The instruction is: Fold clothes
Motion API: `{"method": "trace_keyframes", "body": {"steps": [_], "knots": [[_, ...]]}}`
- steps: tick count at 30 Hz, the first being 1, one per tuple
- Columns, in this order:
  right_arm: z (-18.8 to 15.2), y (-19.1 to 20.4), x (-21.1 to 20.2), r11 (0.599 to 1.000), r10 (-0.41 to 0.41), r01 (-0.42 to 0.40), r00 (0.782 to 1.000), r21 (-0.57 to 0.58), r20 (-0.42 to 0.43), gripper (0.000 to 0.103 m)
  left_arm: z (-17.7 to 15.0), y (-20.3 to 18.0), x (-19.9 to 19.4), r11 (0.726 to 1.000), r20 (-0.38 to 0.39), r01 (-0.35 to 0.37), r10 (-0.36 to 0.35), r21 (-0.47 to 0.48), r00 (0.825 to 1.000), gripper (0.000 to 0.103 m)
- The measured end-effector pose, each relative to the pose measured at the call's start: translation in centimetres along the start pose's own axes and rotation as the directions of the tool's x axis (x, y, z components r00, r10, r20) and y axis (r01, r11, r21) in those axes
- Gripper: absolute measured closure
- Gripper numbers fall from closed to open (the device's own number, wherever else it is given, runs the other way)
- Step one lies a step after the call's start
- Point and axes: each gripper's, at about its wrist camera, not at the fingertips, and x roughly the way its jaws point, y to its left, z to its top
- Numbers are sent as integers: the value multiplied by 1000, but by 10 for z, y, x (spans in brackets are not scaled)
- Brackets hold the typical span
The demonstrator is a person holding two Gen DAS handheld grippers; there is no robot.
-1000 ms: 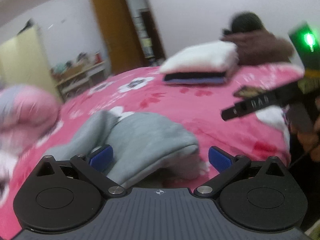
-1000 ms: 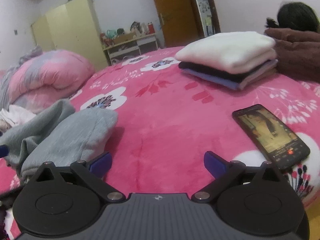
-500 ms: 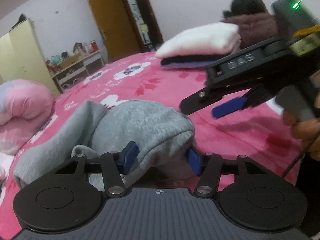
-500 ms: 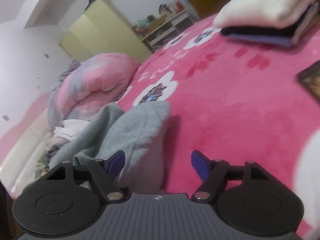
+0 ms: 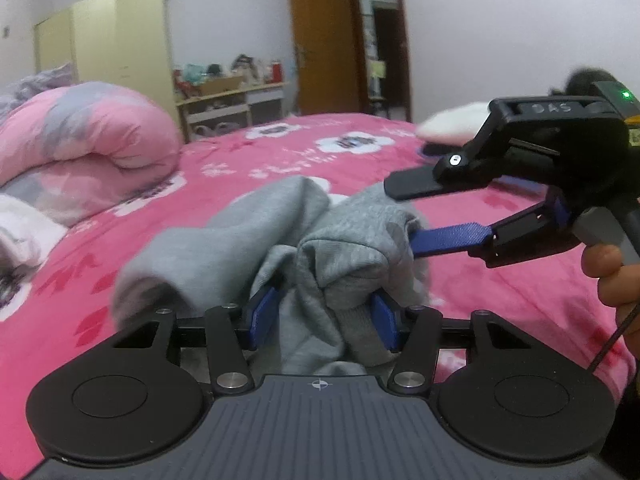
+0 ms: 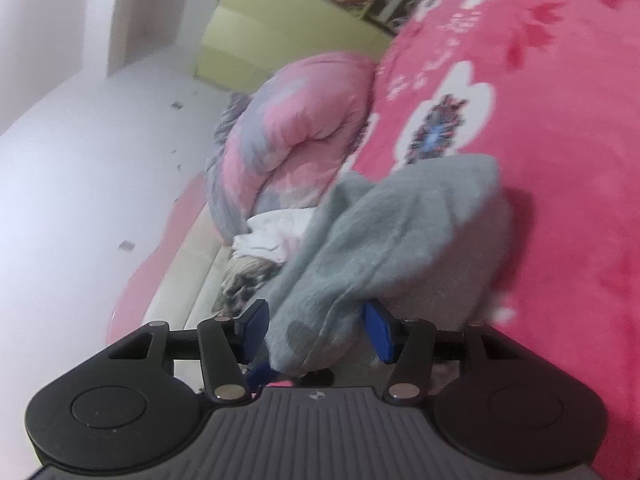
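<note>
Behind grey garment (image 5: 320, 232), wardrobe (image 5: 120, 36).

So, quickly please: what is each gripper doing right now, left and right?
Left gripper: closed on the grey garment.
Right gripper: jaws have just been closing around the same garment; firm grip cannot be told.

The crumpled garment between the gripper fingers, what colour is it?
Plain grey knit garment, no pattern; clearest in the left wrist view.
</note>
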Motion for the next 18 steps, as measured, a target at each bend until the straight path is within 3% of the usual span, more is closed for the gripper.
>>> {"method": "trace_keyframes", "body": {"steps": [5, 8, 10, 11, 13, 15, 18], "knots": [[12, 18, 20, 1000, 25, -25, 1000, -7, 1, 47, 3, 25, 0, 992, 5, 4, -3, -125, 1000, 47], [9, 11, 4, 999, 4, -8, 996, 41, 95, 45, 5, 35, 9, 980, -7, 1, -3, -201, 1000, 46], [2, 0, -14, 995, -68, 51, 974, 84, 218, 20, 4, 39, 7, 975, 2, 1, -1, -223, 1000, 46], [-2, -9, -22, 989, -117, 88, 955, 119, 274, 16, 5, 40, 7, 973, 5, 0, 1, -230, 1000, 46], [-8, -30, -28, 972, -158, 99, 947, 212, 281, 14, 5, 44, 8, 972, 14, -1, 4, -236, 1000, 46], [-13, -55, -23, 943, -159, 79, 960, 322, 232, 14, 6, 45, 10, 972, 20, -7, 12, -236, 1000, 45], [-11, -70, -8, 928, -147, 67, 970, 368, 193, 16, 5, 50, 13, 969, 18, -11, 16, -246, 1000, 42]]}}
